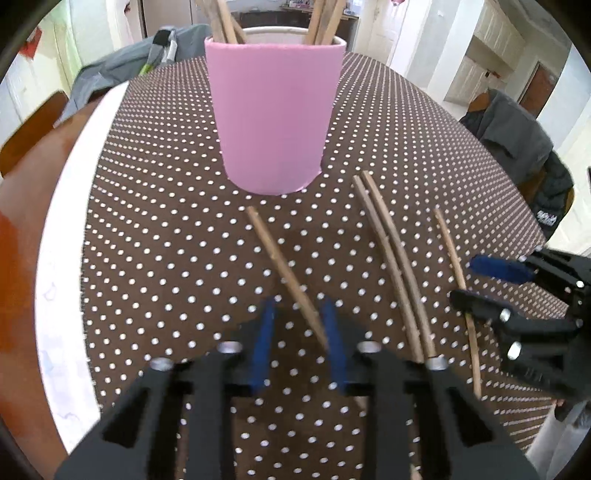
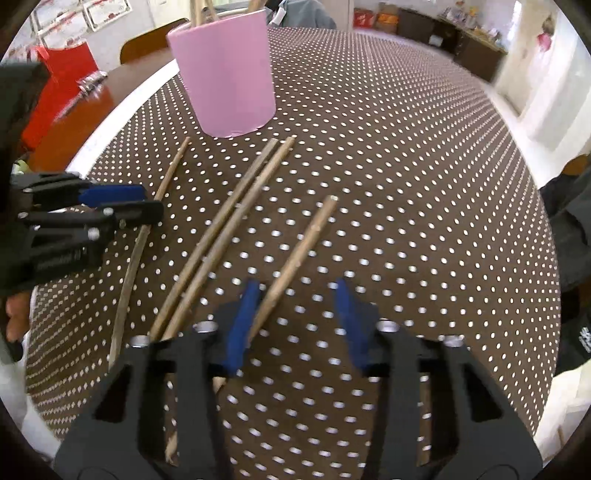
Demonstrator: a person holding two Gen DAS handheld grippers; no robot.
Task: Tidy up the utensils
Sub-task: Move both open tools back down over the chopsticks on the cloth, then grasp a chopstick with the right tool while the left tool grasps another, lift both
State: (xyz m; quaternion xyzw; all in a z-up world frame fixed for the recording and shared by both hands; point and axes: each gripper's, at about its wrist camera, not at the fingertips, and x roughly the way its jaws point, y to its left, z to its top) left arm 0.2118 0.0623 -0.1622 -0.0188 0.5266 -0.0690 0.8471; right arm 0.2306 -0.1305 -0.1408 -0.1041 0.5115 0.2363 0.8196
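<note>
Here your left gripper point(image 1: 301, 343) has jaws narrowly parted astride one chopstick point(image 1: 280, 266); your right gripper point(image 2: 295, 325) jaws gape wider, another chopstick point(image 2: 299, 254) against the left pad.

A tall pink cylindrical cup point(image 1: 272, 118) stands upright on the brown white-dotted worktop point(image 1: 155, 236), holding several thin wooden sticks point(image 1: 225, 22) that lean out of its mouth. Four more thin wooden sticks lie flat near its base: a touching pair point(image 2: 225, 221) between two single sticks point(image 2: 299, 251) point(image 2: 136, 254).

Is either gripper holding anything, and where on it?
Nothing is gripped yet. The left gripper straddles the leftmost stick toward its near end, the right gripper the rightmost stick likewise; both lie on the tablecloth.
</note>
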